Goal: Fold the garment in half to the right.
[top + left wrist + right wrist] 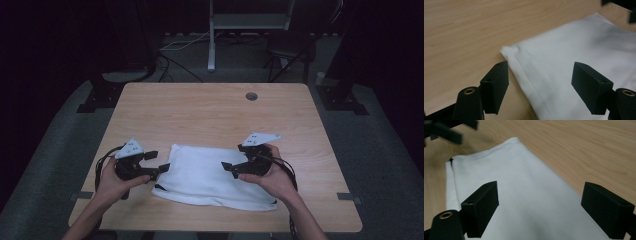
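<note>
A folded white cloth (pixel 207 175) lies flat on the wooden table (pixel 210 112), near the front edge. My left gripper (pixel 159 161) hovers open at the cloth's left edge; in the left gripper view its jaws straddle the hemmed edge of the cloth (pixel 564 60). My right gripper (pixel 233 160) is held open above the cloth's right half, jaws pointing left. In the right gripper view the cloth (pixel 524 195) spreads between and beyond the jaws, and nothing is gripped. A hand holds each gripper.
A round cable hole (pixel 251 96) sits near the table's far edge. Behind the table stand a white frame leg (pixel 212 45) and dark stands on a grey floor. Bare wood lies beyond the cloth.
</note>
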Demonstrator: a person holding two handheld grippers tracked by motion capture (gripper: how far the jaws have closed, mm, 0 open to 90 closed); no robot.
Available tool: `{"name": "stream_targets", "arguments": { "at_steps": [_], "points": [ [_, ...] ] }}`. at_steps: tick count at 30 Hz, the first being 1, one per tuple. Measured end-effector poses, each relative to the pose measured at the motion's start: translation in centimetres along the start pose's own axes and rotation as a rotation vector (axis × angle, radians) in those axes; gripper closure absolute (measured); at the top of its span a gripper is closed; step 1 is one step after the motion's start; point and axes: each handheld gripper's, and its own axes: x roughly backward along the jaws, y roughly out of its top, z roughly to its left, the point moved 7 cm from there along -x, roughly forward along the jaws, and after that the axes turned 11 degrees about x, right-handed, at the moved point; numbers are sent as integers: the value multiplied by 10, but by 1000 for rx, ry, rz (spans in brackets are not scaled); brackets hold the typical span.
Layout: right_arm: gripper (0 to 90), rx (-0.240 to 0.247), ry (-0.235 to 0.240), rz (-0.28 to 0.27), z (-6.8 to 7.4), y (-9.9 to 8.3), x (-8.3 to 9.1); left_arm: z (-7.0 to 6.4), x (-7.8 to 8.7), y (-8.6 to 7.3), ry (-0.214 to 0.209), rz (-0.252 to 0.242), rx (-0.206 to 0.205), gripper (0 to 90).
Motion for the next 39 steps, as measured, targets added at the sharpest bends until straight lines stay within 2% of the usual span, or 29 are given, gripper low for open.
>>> {"name": "stream_targets", "arguments": {
  "at_steps": [5,11,15,19,20,21,27,30,38,39],
  "points": [
    [149,57,37,-4,25,1,2,6,-23,18,4,27,3,297],
    [167,121,90,-8,61,2,-4,12,-52,28,14,89,-1,297],
    [200,148,137,-11,83,1,-10,18,-66,30,27,114,7,297],
    [216,177,170,-5,100,2,-17,23,-78,27,15,144,4,297],
    [216,177,170,-5,100,2,-17,23,-78,27,15,144,4,297],
    [226,191,185,2,108,3,-22,24,-80,26,13,144,-2,297],
    [246,226,217,21,125,5,-37,26,-83,25,12,145,8,297],
    [253,242,229,33,133,5,-47,26,-85,23,9,159,-4,297],
    [302,268,220,64,135,-1,-61,24,-91,19,1,182,-9,300],
    [310,272,219,67,134,-2,-62,23,-91,19,-5,188,-17,328]
  ]
}}
